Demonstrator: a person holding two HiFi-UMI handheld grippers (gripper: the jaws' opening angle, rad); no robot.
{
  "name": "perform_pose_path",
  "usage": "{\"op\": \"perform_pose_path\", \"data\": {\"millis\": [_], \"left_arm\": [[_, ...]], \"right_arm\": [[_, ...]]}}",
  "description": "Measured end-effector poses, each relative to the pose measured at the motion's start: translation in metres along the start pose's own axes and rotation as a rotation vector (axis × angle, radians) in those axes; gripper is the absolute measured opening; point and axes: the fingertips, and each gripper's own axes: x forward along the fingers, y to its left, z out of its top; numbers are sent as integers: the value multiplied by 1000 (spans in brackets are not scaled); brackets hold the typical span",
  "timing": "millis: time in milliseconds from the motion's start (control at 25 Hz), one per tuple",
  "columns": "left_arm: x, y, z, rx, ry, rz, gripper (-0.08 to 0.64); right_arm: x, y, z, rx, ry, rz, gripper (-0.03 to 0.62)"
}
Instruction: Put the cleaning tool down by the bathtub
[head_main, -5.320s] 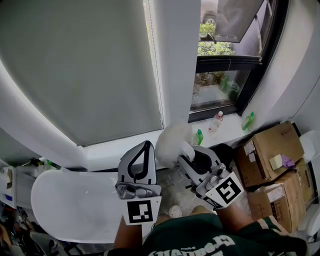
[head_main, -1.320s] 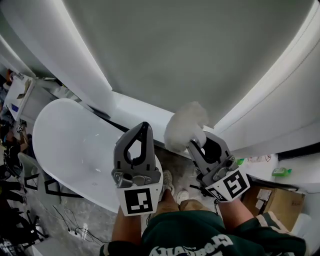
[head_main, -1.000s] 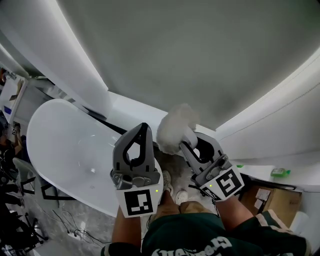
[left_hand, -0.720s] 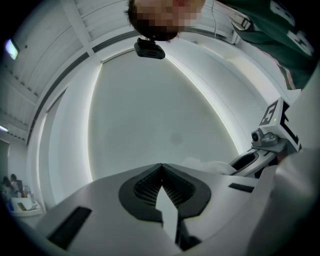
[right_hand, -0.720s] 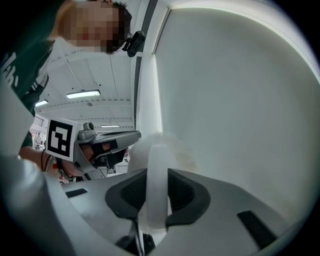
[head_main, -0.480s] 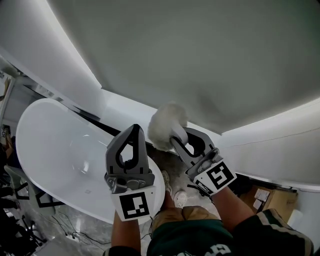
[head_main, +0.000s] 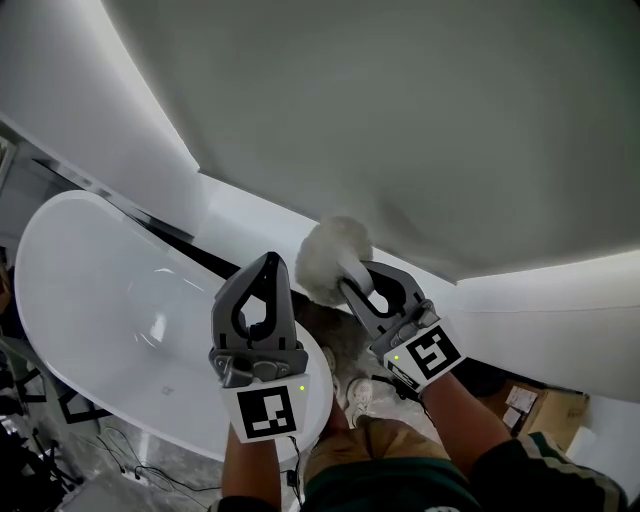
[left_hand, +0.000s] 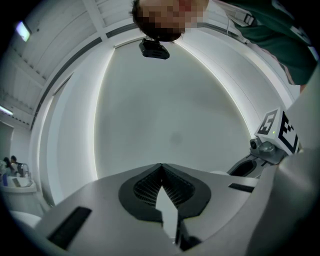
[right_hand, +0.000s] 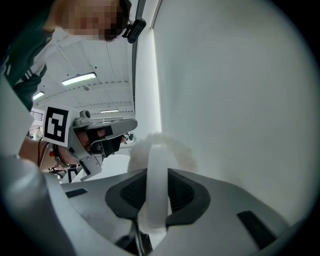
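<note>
The cleaning tool is a fluffy white duster on a flat white handle. My right gripper is shut on that handle, with the fluffy head sticking out past the jaws toward the wall. The white bathtub lies at the left in the head view, its rounded end below both grippers. My left gripper hangs over the tub's near rim, jaws shut with nothing between them. The right gripper's marker cube shows at the right edge of the left gripper view.
A grey wall panel and a white ledge run behind the tub. The person's shoes stand on speckled floor between the tub and the ledge. A cardboard box sits at lower right, cables at lower left.
Both grippers have sunk lower beside the tub's end, the duster still held by the right one. The tub and floor look nearer, and the window has left the view.
</note>
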Motion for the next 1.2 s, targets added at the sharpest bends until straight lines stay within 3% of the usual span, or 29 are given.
{"op": "perform_pose_path", "data": {"millis": [400,840,1200], "left_arm": [[7,5,-49,-17,25,11,6],[14,5,-66,-9,5,71,6],[21,42,-101,-9,17,119,6]], "right_arm": [[44,-9,-67,-2,101,26,94],[75,-19,-120,-17,172,59,94],[125,-19,-170,-32,308,119,94]]}}
